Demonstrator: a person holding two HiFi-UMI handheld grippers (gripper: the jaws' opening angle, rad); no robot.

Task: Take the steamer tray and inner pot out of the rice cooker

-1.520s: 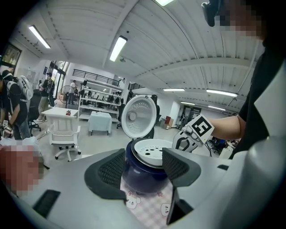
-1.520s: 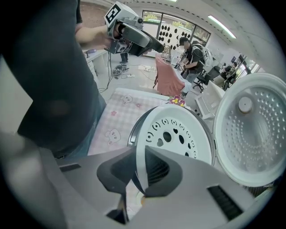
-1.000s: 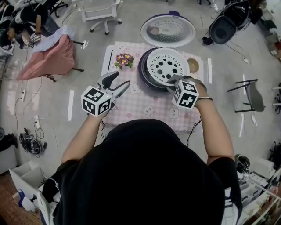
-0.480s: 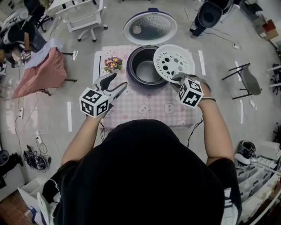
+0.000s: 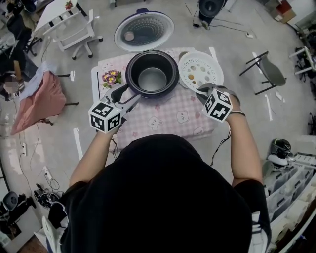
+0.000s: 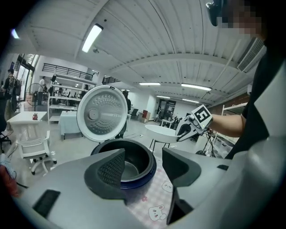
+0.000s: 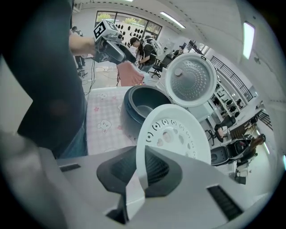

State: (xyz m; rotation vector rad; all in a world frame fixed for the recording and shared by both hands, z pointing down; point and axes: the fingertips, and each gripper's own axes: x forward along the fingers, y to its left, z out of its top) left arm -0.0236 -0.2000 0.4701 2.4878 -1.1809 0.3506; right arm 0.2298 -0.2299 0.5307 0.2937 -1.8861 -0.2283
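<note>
The dark rice cooker (image 5: 151, 74) stands on the pink checked table with its lid (image 5: 144, 30) swung open behind it; the inner pot (image 5: 152, 80) sits inside. My right gripper (image 5: 203, 90) is shut on the near rim of the white perforated steamer tray (image 5: 200, 69), held just right of the cooker. In the right gripper view the tray (image 7: 174, 134) rises tilted from the shut jaws of my right gripper (image 7: 140, 172). My left gripper (image 5: 132, 95) is open at the cooker's front left edge; in the left gripper view the cooker (image 6: 129, 163) shows between its empty jaws.
A small flower ornament (image 5: 111, 77) sits on the table (image 5: 168, 118) left of the cooker. Around the table are a white chair (image 5: 74, 24), a pink-draped seat (image 5: 37, 99), a grey chair (image 5: 270, 71) and another cooker on the floor (image 5: 210, 7).
The steamer tray has come up off the cooker and moved right with my right gripper, uncovering the inner pot. My left gripper has moved closer to the cooker's rim.
</note>
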